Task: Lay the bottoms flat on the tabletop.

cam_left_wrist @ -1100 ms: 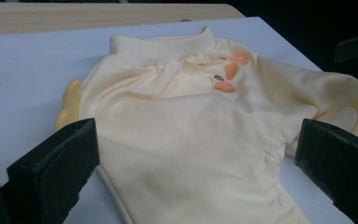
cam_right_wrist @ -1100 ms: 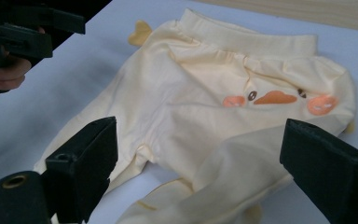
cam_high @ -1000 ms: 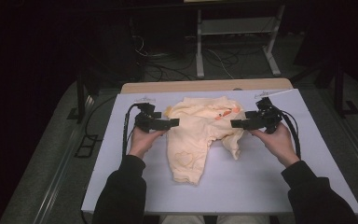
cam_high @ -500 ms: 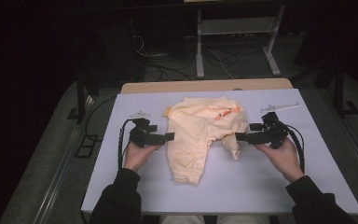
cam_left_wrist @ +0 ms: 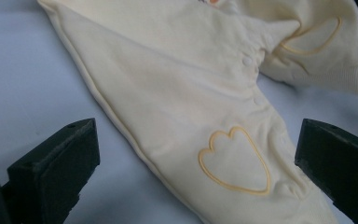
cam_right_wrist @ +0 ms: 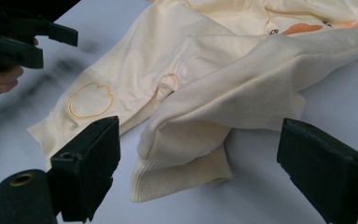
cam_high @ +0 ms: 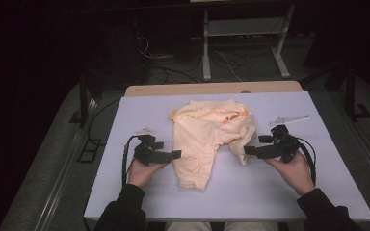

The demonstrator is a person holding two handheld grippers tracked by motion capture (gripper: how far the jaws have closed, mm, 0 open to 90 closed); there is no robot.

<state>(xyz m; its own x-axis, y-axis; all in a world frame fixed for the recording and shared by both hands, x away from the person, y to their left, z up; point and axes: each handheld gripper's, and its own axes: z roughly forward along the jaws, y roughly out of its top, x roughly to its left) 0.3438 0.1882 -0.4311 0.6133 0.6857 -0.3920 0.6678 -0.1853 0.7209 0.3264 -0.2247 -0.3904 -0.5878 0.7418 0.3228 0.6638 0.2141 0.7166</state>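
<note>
Cream romper [cam_high: 207,139] mid-table [cam_high: 318,192]; left gripper [cam_high: 176,155], right gripper [cam_high: 247,150] agape at edges.

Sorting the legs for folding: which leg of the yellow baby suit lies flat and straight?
The leg by the left gripper; the other leg, by the right gripper, is folded over.

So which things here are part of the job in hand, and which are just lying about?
Part of the job:
- yellow baby suit
- left hand-held gripper, open beside one leg
- right hand-held gripper, open by the cuff

Lying about:
- table
- metal stand behind
- floor cables
</note>
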